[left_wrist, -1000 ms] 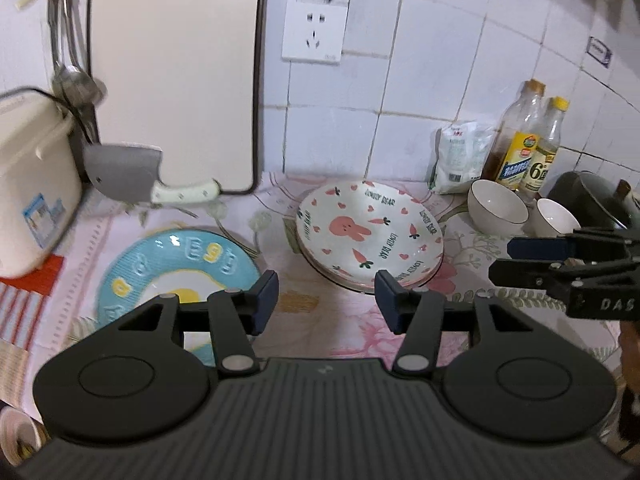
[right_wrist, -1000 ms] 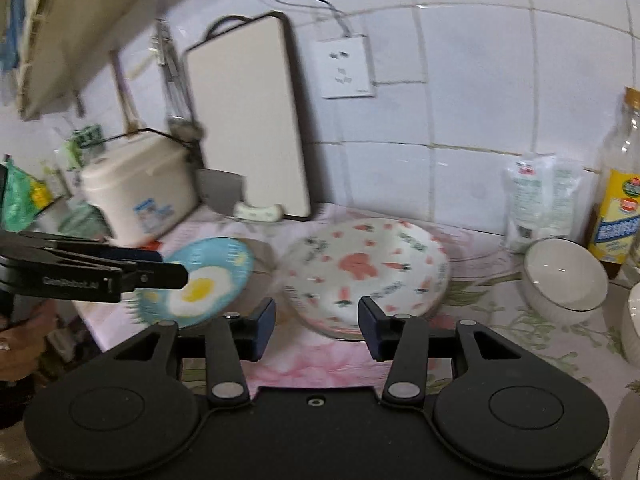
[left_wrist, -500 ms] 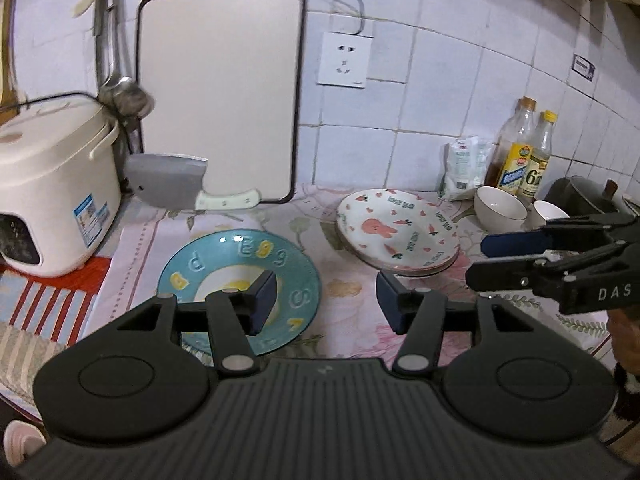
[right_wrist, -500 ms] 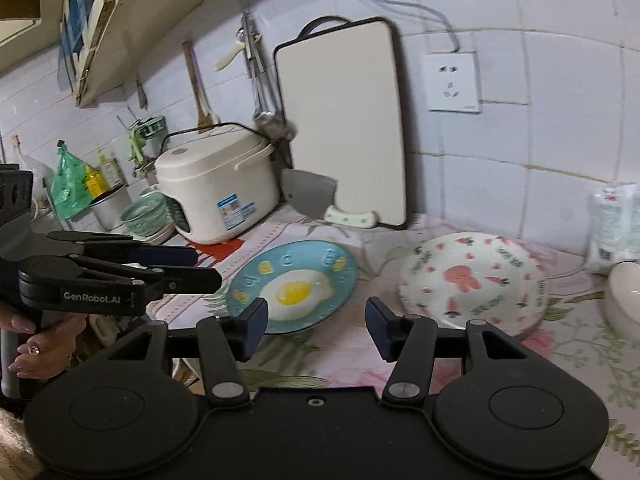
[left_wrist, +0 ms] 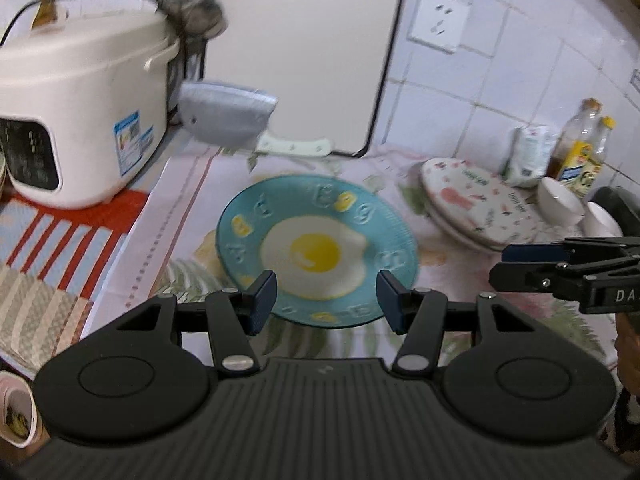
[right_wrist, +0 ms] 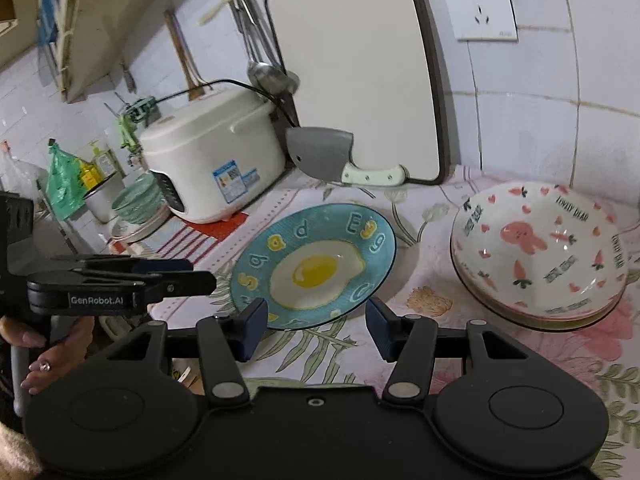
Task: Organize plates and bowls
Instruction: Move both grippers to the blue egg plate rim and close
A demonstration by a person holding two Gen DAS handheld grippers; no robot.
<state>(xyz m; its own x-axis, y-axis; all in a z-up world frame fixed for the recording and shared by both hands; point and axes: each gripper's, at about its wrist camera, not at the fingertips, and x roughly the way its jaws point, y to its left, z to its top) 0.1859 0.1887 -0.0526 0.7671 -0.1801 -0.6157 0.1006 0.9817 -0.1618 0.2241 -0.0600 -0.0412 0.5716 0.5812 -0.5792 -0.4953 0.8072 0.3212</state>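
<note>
A blue plate [left_wrist: 316, 248] with a fried-egg picture lies flat on the flowered cloth. My left gripper [left_wrist: 326, 300] hovers open over its near rim, nothing gripped between the blue pads. My right gripper [right_wrist: 316, 326] is also open, with the near rim of the same blue plate [right_wrist: 316, 264] showing between its fingers, untouched. A stack of white bunny plates [right_wrist: 536, 248] sits to the right of the blue plate, also seen as the bunny plates [left_wrist: 476, 208]. Two white bowls [left_wrist: 560, 200] stand beyond them. Each gripper shows side-on in the other's view.
A white rice cooker [left_wrist: 80, 120] stands at the back left, with a cleaver [left_wrist: 228, 112] and a cutting board [left_wrist: 304, 48] leaning on the tiled wall. Oil bottles [left_wrist: 580, 148] and a dark pot [left_wrist: 616, 208] are at the far right. Green bowls [right_wrist: 138, 200] sit past the cooker.
Both grippers have swung left and down, away from the bunny plates and onto the blue egg plate, which now looks larger. The right gripper's jaws stand a little wider.
</note>
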